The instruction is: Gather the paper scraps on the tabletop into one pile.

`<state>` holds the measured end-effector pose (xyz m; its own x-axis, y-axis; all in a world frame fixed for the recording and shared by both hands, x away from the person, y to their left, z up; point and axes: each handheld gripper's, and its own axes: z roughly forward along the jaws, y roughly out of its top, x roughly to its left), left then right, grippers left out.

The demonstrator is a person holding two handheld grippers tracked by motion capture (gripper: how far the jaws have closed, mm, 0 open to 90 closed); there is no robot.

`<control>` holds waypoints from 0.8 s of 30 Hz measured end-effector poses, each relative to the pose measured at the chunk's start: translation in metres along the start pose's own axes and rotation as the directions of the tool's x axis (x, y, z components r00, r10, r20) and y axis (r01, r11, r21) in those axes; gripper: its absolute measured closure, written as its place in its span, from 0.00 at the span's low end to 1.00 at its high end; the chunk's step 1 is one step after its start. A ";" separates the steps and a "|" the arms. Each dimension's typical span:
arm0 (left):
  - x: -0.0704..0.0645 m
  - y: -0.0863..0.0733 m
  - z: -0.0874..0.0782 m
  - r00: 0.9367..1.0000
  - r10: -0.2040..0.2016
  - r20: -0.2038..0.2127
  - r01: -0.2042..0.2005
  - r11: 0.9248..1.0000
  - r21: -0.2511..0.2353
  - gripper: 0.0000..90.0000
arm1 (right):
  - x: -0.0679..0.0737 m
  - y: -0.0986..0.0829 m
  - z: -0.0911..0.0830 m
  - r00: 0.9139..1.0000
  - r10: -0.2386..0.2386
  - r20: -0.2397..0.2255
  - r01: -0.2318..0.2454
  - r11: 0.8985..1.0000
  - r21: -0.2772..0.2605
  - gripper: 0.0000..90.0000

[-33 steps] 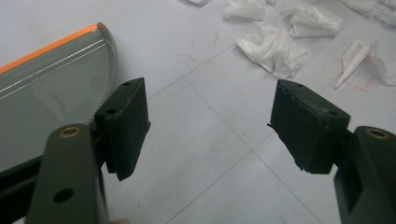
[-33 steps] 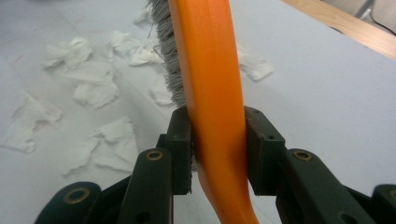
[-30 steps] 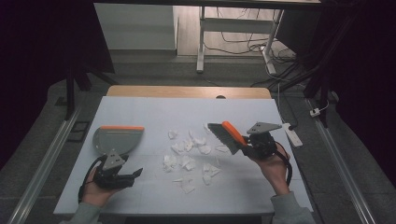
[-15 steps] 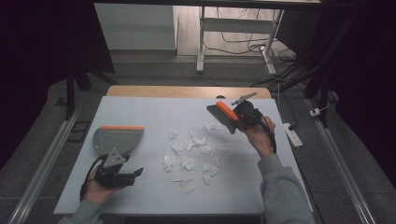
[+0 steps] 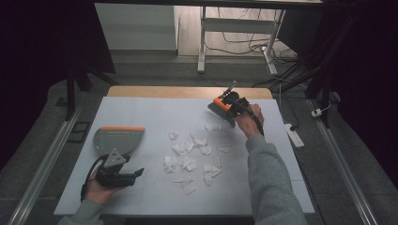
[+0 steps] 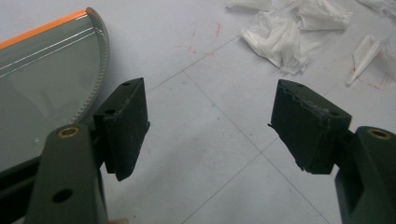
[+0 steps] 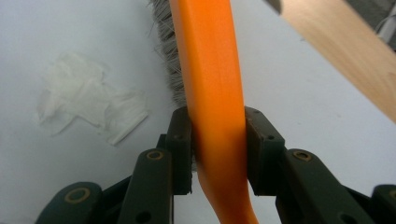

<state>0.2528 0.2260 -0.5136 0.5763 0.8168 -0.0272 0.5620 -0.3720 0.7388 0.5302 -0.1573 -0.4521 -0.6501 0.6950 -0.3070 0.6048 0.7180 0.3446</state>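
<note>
Orange-backed and grey-bristled, the hand brush (image 5: 221, 108) sits at about one o'clock on the white tabletop (image 5: 155, 112) in the high view, carried by the right gripper (image 5: 233, 100) beyond the far edge of the scattered paper scraps (image 5: 192, 154), which spread across the table's middle; the grey dustpan (image 5: 117, 139) with its orange lip lies at nine o'clock, and the left gripper (image 5: 124, 174) rests near it at seven o'clock. In the left gripper view its jaws stand wide apart over bare table, holding nothing, with the dustpan (image 6: 42, 88) at ten o'clock and crumpled scraps (image 6: 285, 39) at one o'clock. In the right gripper view the jaws are clamped on the brush's orange handle (image 7: 212, 93), bristles at twelve o'clock, one torn scrap (image 7: 88, 109) at nine o'clock; whether the bristles touch the table is hard to tell. Judging by this, sweeping has barely begun: the scraps lie loose, none seems to be in the pan.
</note>
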 end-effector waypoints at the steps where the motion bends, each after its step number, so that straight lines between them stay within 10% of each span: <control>1: 0.000 0.000 0.000 1.000 0.001 0.001 -0.001 1.000 0.001 0.31 | 0.003 0.001 0.001 1.000 -0.015 0.002 0.015 1.000 0.008 0.74; 15: -0.004 0.000 0.001 1.000 0.014 0.000 -0.014 1.000 0.005 0.31 | 0.065 -0.009 -0.022 0.964 -0.231 -0.133 0.231 0.973 -0.015 0.74; 18: -0.005 0.001 0.001 1.000 0.014 0.002 -0.014 1.000 0.003 0.31 | 0.073 -0.021 -0.034 0.957 -0.222 -0.188 0.216 0.975 -0.049 0.74; 24: -0.005 0.000 -0.002 1.000 0.010 -0.005 -0.010 1.000 -0.005 0.31 | 0.067 -0.034 -0.063 0.976 -0.151 -0.160 0.130 0.982 -0.134 0.74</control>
<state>0.2491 0.2229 -0.5126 0.5789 0.8152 -0.0158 0.5528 -0.3782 0.7426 0.4372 -0.1372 -0.4289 -0.7990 0.5636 -0.2095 0.4482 0.7905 0.4174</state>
